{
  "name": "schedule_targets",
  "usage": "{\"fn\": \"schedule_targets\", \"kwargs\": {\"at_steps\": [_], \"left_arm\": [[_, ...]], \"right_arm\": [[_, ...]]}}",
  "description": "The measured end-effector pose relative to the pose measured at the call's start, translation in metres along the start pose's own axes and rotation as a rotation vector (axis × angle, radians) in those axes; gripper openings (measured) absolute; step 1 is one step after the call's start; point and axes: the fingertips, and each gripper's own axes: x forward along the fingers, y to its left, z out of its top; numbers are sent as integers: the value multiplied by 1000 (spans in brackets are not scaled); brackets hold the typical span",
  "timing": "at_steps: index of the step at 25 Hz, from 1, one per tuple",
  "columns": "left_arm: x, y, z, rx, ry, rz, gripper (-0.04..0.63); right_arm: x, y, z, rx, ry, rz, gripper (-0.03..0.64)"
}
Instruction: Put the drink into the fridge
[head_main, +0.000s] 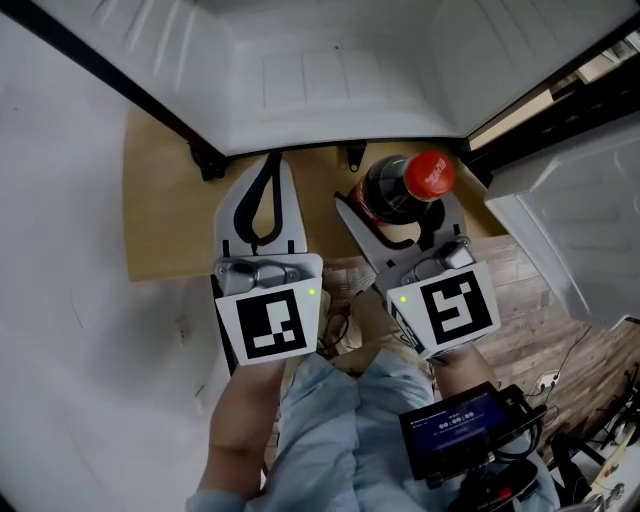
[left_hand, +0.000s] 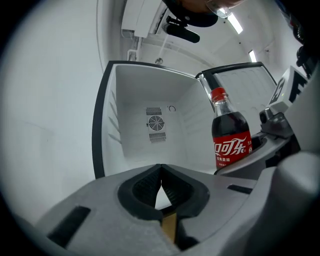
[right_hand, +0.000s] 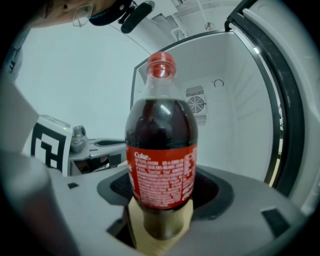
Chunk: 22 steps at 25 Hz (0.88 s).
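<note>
dark cola fills the clear plastic bottle (right_hand: 161, 150), w/ red cap & red label in white print. it's upright, clamped between the right gripper's (right_hand: 162, 197) jaws, just in front of the open white fridge (right_hand: 235, 115), whose inside has a small fan vent at the back. left gripper (left_hand: 160, 172) sits beside it, jaws together on nothing, a tan board (head_main: 160, 200) below both.

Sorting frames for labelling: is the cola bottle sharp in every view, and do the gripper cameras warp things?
Head view: cola bottle a little soft, light even. Left gripper view: bottle crisp, label legible; fisheye bows the fridge frame, corners black. Right gripper view: bottle close and bulged, its small print blurred, corners black too.
</note>
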Motion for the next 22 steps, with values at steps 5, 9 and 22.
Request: {"fn": "schedule_targets", "kwargs": {"at_steps": [5,9,22], "left_arm": [[12,3,-1,4,4,-10,9],[18,7,2,1,2,-13,9],[48,13,13,-19,-7,-51,9]], "right_arm": [[6,-5,3,0,19,-7,311],[11,-8,12,0,15,-11,311],[35,-31,37,-2,16,-40,311]]}}
